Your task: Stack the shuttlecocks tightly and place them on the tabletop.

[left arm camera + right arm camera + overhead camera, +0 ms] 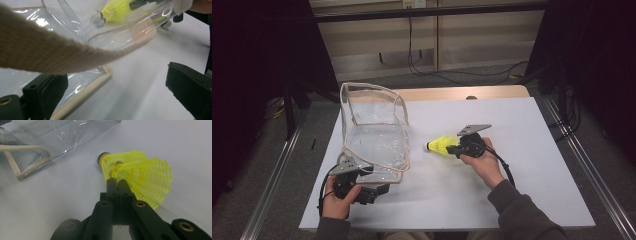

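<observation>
While right tongs (116,182) clamp yellow mesh-skirted shuttlecock (140,173), dark-rimmed cork toward clear bag (374,135); left tongs (117,87) wide apart.

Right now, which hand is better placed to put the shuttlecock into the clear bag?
The right: its tongs already pinch the shuttlecock beside the clear bag. The left tongs are open near the bag's front edge.

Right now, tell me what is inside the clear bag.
The clear bag looks empty: the white table shows through its plastic. The yellow shuttlecock is outside it, clamped in the right tool. The corner beneath the left tool is hidden.
</observation>
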{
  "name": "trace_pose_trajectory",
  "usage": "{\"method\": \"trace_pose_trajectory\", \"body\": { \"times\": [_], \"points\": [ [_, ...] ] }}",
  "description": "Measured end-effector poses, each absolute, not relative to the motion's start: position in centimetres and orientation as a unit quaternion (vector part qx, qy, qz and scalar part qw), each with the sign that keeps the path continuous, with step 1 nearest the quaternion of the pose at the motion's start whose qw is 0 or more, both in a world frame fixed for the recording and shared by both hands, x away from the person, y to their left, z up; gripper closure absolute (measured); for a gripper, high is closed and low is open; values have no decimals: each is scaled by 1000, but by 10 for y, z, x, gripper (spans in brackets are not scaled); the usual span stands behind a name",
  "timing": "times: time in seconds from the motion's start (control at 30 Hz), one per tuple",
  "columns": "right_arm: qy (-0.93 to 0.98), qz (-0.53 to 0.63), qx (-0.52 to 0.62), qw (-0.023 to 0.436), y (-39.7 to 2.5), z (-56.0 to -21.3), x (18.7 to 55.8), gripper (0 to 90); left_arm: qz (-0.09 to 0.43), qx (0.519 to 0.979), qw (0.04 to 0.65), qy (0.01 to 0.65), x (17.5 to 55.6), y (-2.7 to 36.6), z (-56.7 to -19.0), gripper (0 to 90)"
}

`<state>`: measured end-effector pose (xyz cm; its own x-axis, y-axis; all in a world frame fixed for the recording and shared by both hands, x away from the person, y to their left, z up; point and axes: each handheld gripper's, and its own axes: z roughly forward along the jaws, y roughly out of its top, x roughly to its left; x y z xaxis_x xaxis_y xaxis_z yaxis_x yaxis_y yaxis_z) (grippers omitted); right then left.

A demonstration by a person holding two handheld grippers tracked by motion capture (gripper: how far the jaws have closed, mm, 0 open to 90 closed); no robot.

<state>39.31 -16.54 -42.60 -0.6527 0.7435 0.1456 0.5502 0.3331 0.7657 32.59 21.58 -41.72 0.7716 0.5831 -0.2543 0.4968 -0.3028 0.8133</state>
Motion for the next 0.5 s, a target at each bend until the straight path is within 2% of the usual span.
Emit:
{"method": "trace_pose_trajectory", "body": {
  "times": [0.5],
  "points": [
    [802, 422, 408, 112, -167, -429, 396, 900, 43, 808, 484, 334, 326, 215, -418, 42]
  ]
}}
